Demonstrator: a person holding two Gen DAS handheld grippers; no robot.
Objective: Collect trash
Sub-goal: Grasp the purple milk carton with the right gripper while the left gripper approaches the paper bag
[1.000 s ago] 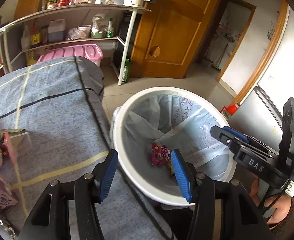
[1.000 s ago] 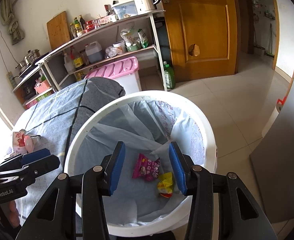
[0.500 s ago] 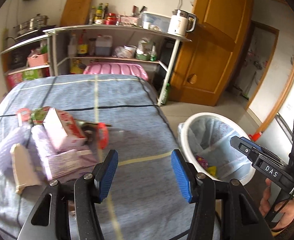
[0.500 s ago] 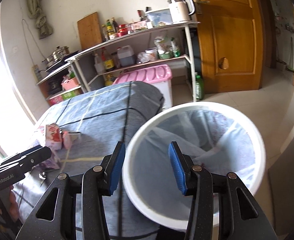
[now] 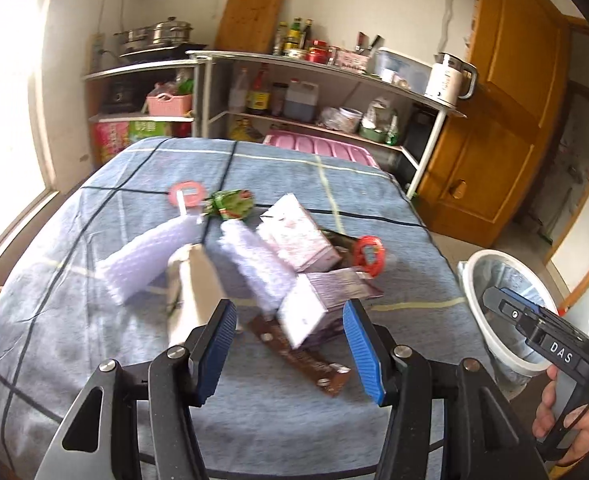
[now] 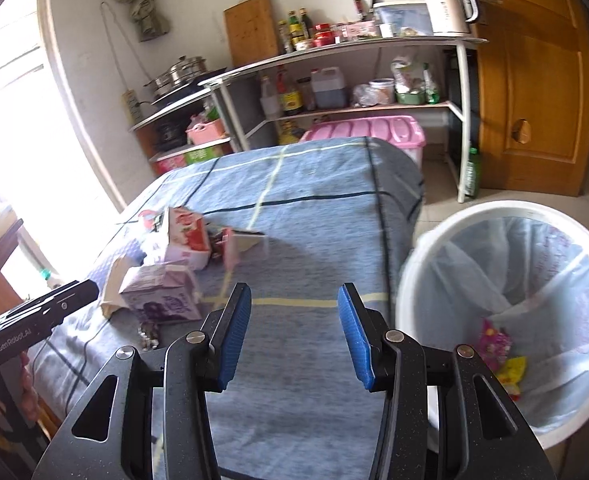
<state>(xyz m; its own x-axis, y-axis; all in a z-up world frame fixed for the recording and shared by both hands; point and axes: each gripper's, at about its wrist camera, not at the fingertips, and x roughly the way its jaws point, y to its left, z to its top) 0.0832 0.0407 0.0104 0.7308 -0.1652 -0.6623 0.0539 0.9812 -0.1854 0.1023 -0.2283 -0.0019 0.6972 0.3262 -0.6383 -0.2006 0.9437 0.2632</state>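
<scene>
A pile of trash lies on the blue cloth-covered table: a purple carton, a pink-white carton, bubble wrap, a green wrapper and a brown wrapper. My left gripper is open and empty, just short of the purple carton. My right gripper is open and empty over the table's near edge, left of the white trash bin. The bin holds a pink wrapper and a yellow one. The purple carton also shows in the right wrist view.
A metal shelf rack with bottles, a kettle and pots stands behind the table. A pink storage box sits under it. A wooden door is at the right. The bin stands on the tiled floor beside the table's right edge.
Both grippers have swung left, away from above the bin and toward the table. The trash pile has come into the middle of the left wrist view. Both stayed open.
</scene>
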